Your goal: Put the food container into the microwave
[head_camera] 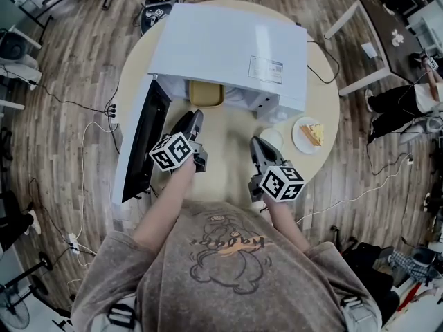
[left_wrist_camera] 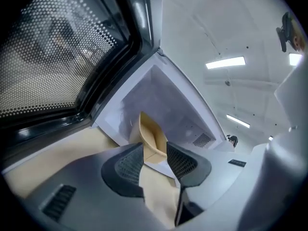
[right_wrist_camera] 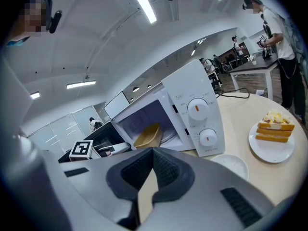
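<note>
Looking into the open microwave [head_camera: 228,43] finds the food container [head_camera: 206,94] on the cavity floor, just behind the front lip. Counts as inside, by that, though hardly deep. Holds the left claw [head_camera: 192,122] just before it, released, jaws apart, with the container's near end showing through the gap and apparently untouched. Probably placed so for a nudge deeper or a straight way out. Holds the right claw [head_camera: 257,146] lower over the table [head_camera: 228,168], clenched on nothing, clear of the opening. Leaves little side room at the left, with the door [head_camera: 142,140] swung wide and close beside the left claw. Worth minding at the right: a small dish [head_camera: 272,139] and a plate of cake [head_camera: 311,134], both near the right claw.
</note>
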